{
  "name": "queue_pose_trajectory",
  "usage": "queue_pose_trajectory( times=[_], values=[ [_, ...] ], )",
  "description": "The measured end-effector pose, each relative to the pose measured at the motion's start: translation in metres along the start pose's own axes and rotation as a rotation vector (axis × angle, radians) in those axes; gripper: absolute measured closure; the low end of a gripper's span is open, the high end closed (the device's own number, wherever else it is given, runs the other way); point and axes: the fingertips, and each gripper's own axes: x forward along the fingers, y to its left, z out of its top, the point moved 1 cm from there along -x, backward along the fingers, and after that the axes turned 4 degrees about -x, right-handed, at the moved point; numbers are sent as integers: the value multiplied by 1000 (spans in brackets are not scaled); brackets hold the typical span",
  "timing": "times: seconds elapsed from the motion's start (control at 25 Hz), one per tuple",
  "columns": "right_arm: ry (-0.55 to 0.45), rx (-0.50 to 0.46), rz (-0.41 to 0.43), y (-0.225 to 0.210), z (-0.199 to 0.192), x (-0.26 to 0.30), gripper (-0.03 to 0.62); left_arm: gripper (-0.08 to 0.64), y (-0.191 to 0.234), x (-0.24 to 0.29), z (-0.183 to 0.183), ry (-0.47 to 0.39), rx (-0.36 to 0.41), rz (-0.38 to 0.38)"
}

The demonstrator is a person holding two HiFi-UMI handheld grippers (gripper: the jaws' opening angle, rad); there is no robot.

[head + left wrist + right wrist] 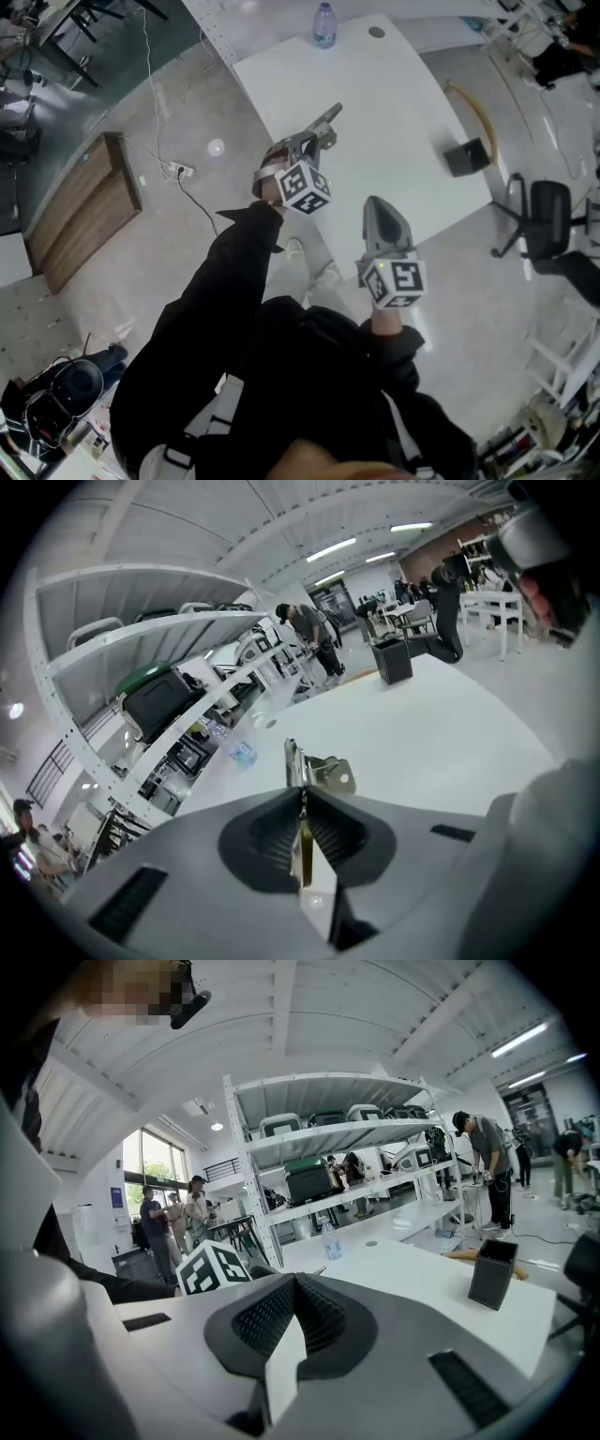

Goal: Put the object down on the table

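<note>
My left gripper [302,794] is shut on a small silver metal hinge [322,772], which sticks up out of the closed pads with its plate folded to the right. In the head view that gripper [327,119] hangs over the near left part of the white table [394,103], above the surface. My right gripper [374,202] sits lower right, near the table's front edge. Its jaws [295,1282] are shut with nothing between them.
A water bottle [323,25] and a small round disc [377,32] stand at the table's far end. A black box [466,157] sits at the right edge, beside a curved wooden piece [473,108]. An office chair [548,225] stands right of the table. Shelving [328,1147] and people are beyond.
</note>
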Motion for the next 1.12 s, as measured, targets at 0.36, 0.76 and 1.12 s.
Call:
queue_pose_trajectory(
  times=[0.36,0.76,1.12],
  values=[
    [29,17,-18,-3,-9,13,600,537,-6,61,-35,109,109,-29],
    [52,25,-25,-4,-14,20,600,537,-18,88,-46,148,116,-59],
    [58,58,-41,-10,-16,16,600,520,-34,102,-64,179,123,-101]
  ],
)
